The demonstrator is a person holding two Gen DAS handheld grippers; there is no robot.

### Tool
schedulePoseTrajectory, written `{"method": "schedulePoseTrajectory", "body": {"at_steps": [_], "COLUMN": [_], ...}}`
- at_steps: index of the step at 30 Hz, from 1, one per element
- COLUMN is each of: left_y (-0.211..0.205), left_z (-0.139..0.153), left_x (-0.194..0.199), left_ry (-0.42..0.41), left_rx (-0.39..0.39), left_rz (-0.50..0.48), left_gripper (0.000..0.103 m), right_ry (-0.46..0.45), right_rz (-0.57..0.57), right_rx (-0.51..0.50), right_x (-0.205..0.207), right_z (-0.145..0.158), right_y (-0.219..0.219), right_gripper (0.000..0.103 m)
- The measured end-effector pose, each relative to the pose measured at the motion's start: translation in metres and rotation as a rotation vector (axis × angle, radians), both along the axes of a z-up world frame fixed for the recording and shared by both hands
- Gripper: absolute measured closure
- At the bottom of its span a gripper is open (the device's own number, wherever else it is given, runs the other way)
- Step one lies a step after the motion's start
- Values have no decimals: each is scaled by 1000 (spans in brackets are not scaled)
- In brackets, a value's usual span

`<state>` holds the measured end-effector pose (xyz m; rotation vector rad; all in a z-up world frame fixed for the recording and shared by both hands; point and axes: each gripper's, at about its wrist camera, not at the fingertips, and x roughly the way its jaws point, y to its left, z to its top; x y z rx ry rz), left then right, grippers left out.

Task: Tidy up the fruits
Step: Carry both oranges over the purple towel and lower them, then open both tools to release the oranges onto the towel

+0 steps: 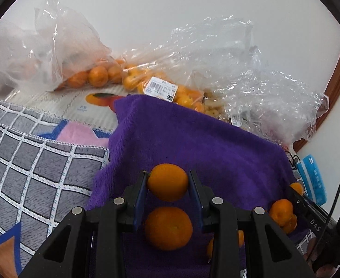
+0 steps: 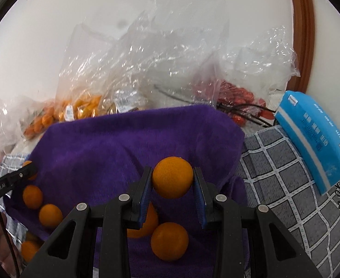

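My left gripper (image 1: 167,181) is shut on an orange (image 1: 168,181) held just above the purple towel (image 1: 193,134). A second orange (image 1: 168,228) lies on the towel right below it, and more oranges (image 1: 282,212) lie at the right, next to the other gripper's finger. My right gripper (image 2: 172,180) is shut on another orange (image 2: 172,177) above the same purple towel (image 2: 123,139). Loose oranges (image 2: 169,241) lie below it, and two more (image 2: 32,196) lie at the left beside the left gripper's finger (image 2: 19,176).
Clear plastic bags of oranges (image 1: 96,75) and small fruit (image 1: 165,90) lie behind the towel by the white wall. A bag of red fruit (image 2: 239,102) and a blue tissue pack (image 2: 316,143) sit at the right. A grey checked cloth (image 1: 31,162) covers the table.
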<state>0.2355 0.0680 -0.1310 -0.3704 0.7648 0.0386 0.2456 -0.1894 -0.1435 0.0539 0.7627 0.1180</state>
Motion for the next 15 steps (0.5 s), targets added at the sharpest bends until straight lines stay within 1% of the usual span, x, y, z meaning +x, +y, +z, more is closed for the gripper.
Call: {"method": "schedulePoseTrajectory", "body": {"at_steps": [15], "left_y": [-4], "left_z": [-1], "left_x": [-5], "left_ry": [-45], "left_rx": [10], "left_rz": [0], "left_gripper": [70], "right_ry": [-9], "right_rz": [-2], "right_rx": [25], "right_x": [0], "right_z": [-6], "right_y": [-4], "right_gripper": [69]}}
